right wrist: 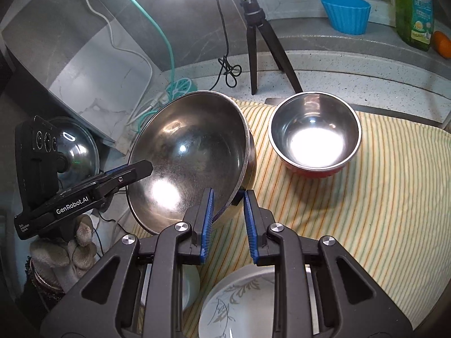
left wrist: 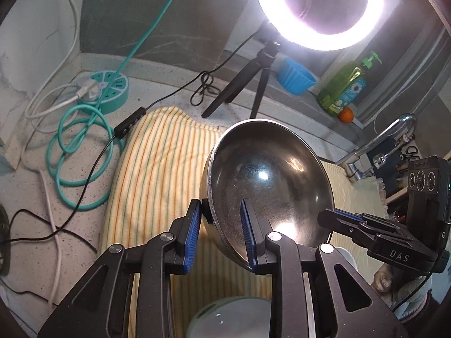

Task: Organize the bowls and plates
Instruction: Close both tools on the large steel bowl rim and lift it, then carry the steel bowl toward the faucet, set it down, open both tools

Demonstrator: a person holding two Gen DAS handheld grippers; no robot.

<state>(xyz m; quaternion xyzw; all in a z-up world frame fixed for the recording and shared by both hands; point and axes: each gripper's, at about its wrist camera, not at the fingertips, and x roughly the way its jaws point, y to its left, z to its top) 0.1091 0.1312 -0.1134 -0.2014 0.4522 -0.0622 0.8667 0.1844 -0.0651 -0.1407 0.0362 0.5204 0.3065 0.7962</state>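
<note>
Both the left gripper (left wrist: 221, 225) and right gripper (right wrist: 228, 214) are clamping the big steel bowl's (right wrist: 194, 152) rim, carrying it tilted above the striped towel (right wrist: 366, 197). Next, probably nesting it with the red bowl (right wrist: 314, 138) beside it.

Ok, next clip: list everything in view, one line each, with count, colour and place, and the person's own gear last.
large steel bowl: 1, silver, lifted and tilted, gripped at opposite rims
small bowl: 1, steel inside, red outside, on towel
striped towel: 1, yellow, on counter
patterned plate: 1, white, under right gripper
ring light: 1, white, on black tripod
blue cup: 1, ledge
soap bottle: 1, green, ledge
power hub: 1, teal, counter
faucet: 1, chrome
left gripper: black, blue fingers
right gripper: same
gloved hand: 1, grey
</note>
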